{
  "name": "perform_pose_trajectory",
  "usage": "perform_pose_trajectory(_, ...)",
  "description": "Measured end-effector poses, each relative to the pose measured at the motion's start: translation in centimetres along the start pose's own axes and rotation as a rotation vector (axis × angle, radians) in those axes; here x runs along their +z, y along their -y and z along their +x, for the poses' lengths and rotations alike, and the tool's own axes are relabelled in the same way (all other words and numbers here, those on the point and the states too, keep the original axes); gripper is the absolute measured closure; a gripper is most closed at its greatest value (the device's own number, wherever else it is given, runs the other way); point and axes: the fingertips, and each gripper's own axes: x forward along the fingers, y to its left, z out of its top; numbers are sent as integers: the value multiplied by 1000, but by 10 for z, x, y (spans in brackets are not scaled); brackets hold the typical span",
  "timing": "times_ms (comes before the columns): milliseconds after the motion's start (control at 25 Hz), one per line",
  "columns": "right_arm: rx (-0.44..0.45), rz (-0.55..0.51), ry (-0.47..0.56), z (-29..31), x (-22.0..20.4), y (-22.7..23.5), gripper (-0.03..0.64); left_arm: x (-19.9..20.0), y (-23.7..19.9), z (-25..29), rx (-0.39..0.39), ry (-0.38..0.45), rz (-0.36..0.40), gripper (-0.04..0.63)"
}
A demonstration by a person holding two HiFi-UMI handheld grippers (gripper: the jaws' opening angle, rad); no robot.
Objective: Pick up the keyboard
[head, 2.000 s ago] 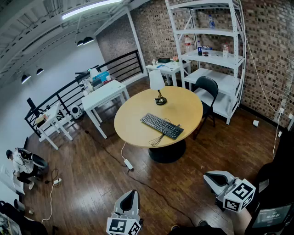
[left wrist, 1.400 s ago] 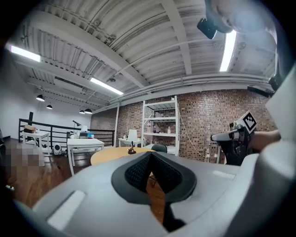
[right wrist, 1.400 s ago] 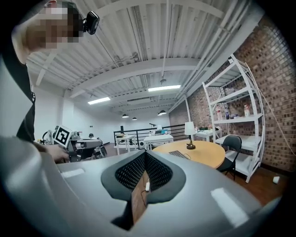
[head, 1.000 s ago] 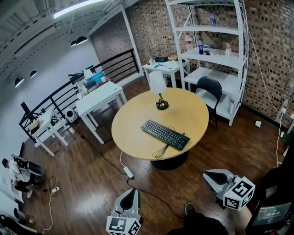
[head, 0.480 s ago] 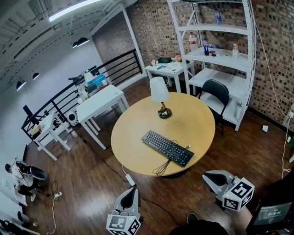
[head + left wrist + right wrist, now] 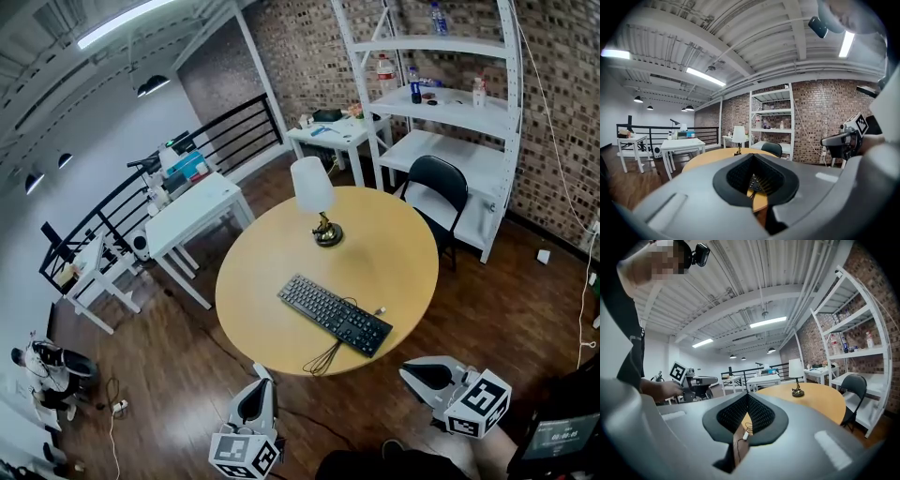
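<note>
A black keyboard lies slantwise on the near half of a round wooden table, its cable bunched at the front edge. My left gripper is shut and empty, just short of the table's near left edge. My right gripper, also shut and empty, hangs near the front right edge. Neither touches the keyboard. In the left gripper view the closed jaws point at the table, with a bit of the keyboard showing in the notch. The right gripper view has its closed jaws aimed over the tabletop.
A table lamp stands at the table's middle, behind the keyboard. A black chair and white shelving are at the far right. White desks stand to the left by a black railing. A person sits on the floor, far left.
The table and keyboard have come nearer and lower in the head view. Both grippers have moved forward towards the table's near edge. Their jaws stayed shut.
</note>
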Motion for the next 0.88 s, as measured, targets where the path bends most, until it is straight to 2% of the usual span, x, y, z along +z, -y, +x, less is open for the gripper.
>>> perform_pose_trajectory(280,-39,20,-17,23,-1,25,614,4,-21,43,-16,11,4,595)
perform_pose_trajectory(520,-113,32,-5,59,5,47,614,3,-52,86,-102,1,11,595)
perform_pose_trajectory(640,-147,65,5,82,9,51,614,6,-77,105,-130,0,8,595)
perform_pose_trajectory(800,-203,58,14,116,19,58,614,20,-111,128,-189,36,12,595)
perform_pose_trajectory(880,-228,59,17,133,23,60,614,18,-130,140,-202,21,20,595)
